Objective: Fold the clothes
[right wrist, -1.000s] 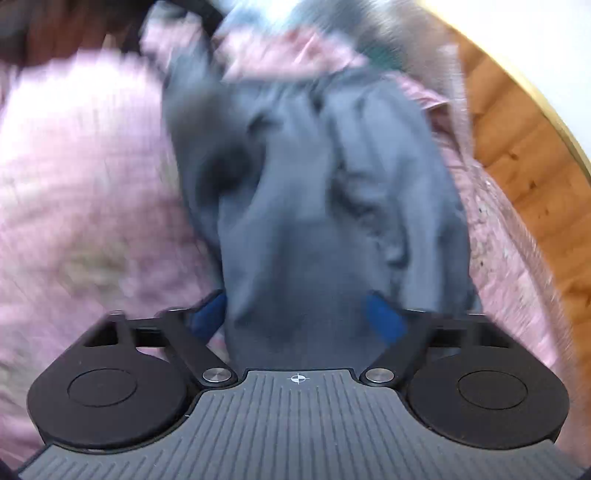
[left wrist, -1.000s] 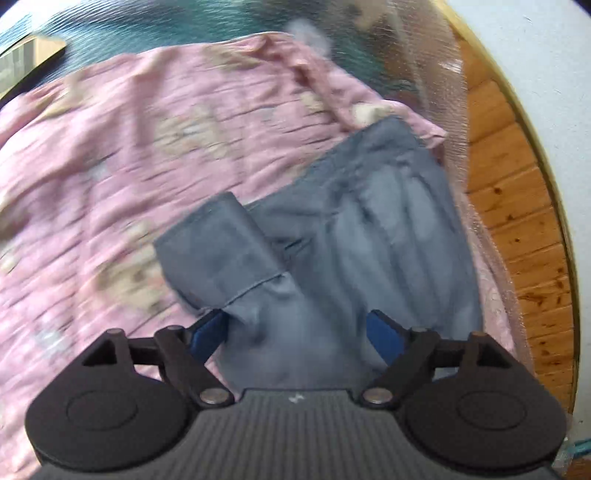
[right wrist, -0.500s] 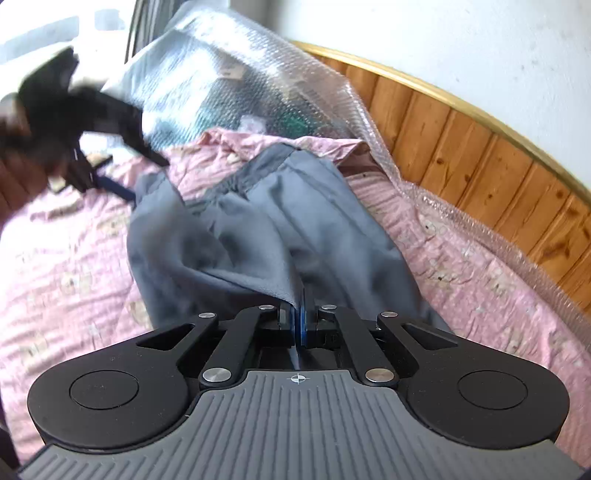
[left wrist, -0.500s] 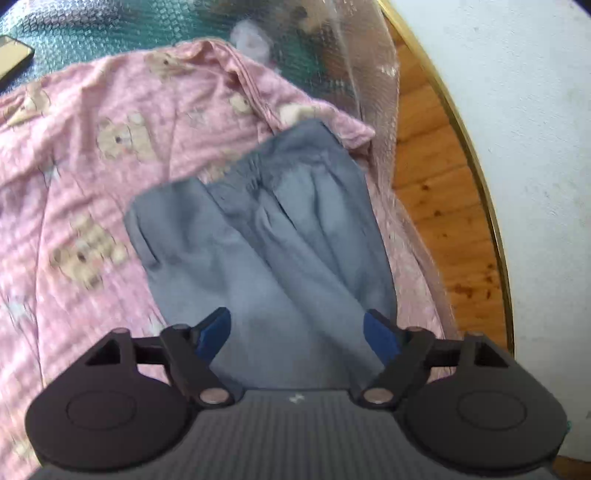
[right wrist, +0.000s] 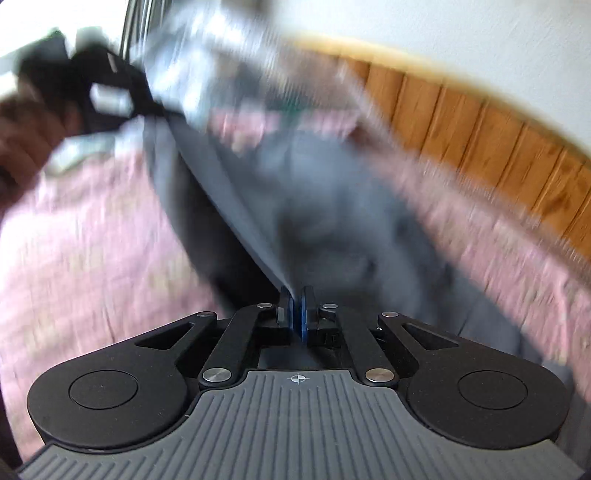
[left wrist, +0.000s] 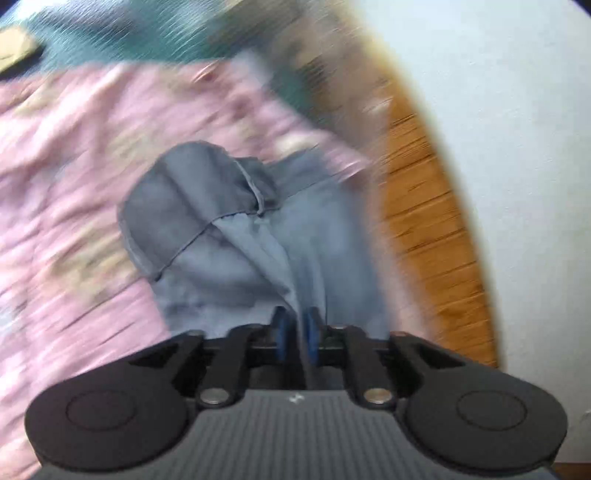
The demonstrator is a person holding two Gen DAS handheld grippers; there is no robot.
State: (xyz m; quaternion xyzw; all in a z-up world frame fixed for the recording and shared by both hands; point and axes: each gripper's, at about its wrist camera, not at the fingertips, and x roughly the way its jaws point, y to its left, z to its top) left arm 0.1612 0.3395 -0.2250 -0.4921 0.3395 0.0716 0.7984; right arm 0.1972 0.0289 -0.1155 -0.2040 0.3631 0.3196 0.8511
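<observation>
A grey garment point(left wrist: 229, 236) lies crumpled on a pink bear-print sheet point(left wrist: 74, 166). My left gripper point(left wrist: 297, 328) is closing its jaws, and a ridge of the grey cloth is pinched between its blue pads. In the right wrist view the grey garment point(right wrist: 332, 221) rises in a taut fold to my right gripper point(right wrist: 296, 306). Its jaws are easing open slightly, with the cloth edge still held between the pads. The left gripper point(right wrist: 110, 96), in a person's hand, shows blurred at top left, at the fold's far end. Both views are motion-blurred.
A wooden headboard point(right wrist: 480, 147) and a white wall point(left wrist: 498, 110) run along the right. Bubble wrap over teal fabric point(left wrist: 147, 33) lies beyond the sheet. A dark flat phone-like object point(left wrist: 18, 51) rests at the far left.
The left jaws went from wide open over the garment to closed on a ridge of it. The right gripper stayed pinched on the cloth. Both hands swung, and the fold now stretches between them.
</observation>
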